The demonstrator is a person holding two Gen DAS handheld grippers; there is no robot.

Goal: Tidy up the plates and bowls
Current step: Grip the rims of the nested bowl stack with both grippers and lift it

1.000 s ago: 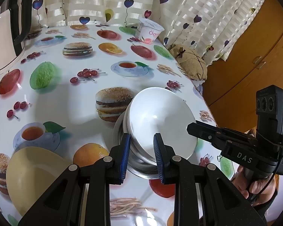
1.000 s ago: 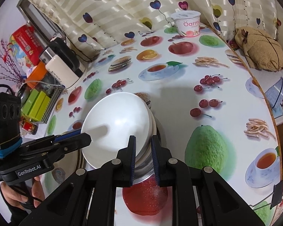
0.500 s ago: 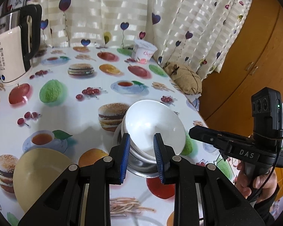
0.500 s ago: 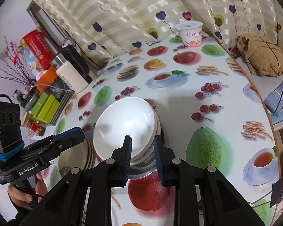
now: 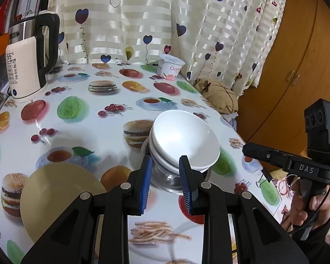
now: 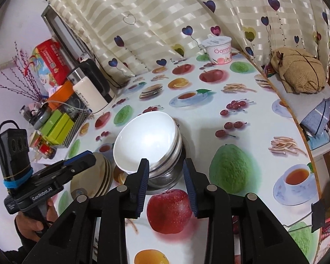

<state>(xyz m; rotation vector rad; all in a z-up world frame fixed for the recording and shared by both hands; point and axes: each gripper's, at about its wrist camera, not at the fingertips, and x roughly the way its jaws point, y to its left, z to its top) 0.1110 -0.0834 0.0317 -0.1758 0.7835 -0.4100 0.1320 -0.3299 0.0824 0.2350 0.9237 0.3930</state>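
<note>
A stack of white bowls point(image 5: 182, 140) sits tilted in a steel bowl point(image 5: 165, 179) on the fruit-print table; it also shows in the right wrist view point(image 6: 147, 140). A stack of beige plates point(image 5: 57, 198) lies to its left and also shows in the right wrist view point(image 6: 99, 176). My left gripper point(image 5: 165, 171) is open and empty, just short of the steel bowl. My right gripper point(image 6: 165, 171) is open and empty, pulled back from the bowls' rim. Each gripper shows in the other's view, left point(image 6: 79, 160) and right point(image 5: 253, 149).
A white kettle point(image 5: 26, 66) stands at the back left. A yogurt tub point(image 5: 170, 67) stands near the curtain. A burlap bundle point(image 5: 220, 94) lies at the table's right edge. Boxes and a rack point(image 6: 57, 127) crowd the far left. A wooden cabinet point(image 5: 286, 77) stands on the right.
My right gripper opened, let go of the white bowls' rim and drew back. My left gripper also pulled back and up. The bowl stack stays in the steel bowl.
</note>
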